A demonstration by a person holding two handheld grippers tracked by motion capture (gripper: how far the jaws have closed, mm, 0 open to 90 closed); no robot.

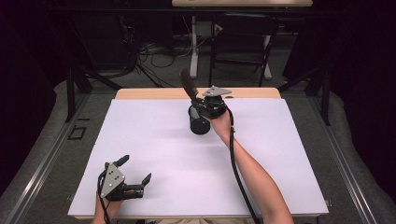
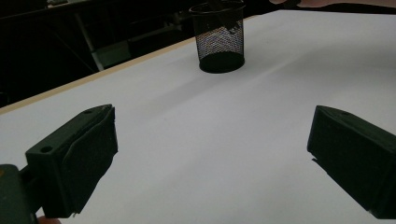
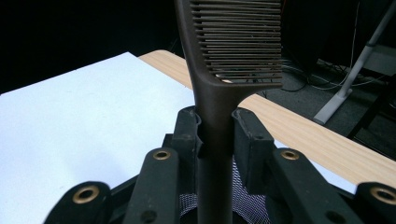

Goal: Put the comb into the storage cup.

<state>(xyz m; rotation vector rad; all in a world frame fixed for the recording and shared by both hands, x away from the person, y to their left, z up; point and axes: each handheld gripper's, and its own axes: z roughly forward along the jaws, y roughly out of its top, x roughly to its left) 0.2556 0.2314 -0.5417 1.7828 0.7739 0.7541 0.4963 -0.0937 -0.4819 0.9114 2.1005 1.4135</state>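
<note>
One comb (image 3: 219,88) — clamped in right gripper (image 3: 215,135) — seemingly over cup (image 1: 199,122).

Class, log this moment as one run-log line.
right gripper: shut on comb | comb: over mesh cup | left gripper: open, idle

Table: white sheet (image 1: 154,140) over a light wooden top (image 1: 149,93).
Floor: grey, cables (image 1: 154,53) trailing.
Beyond: desk legs (image 1: 194,46), dark surroundings.
</note>
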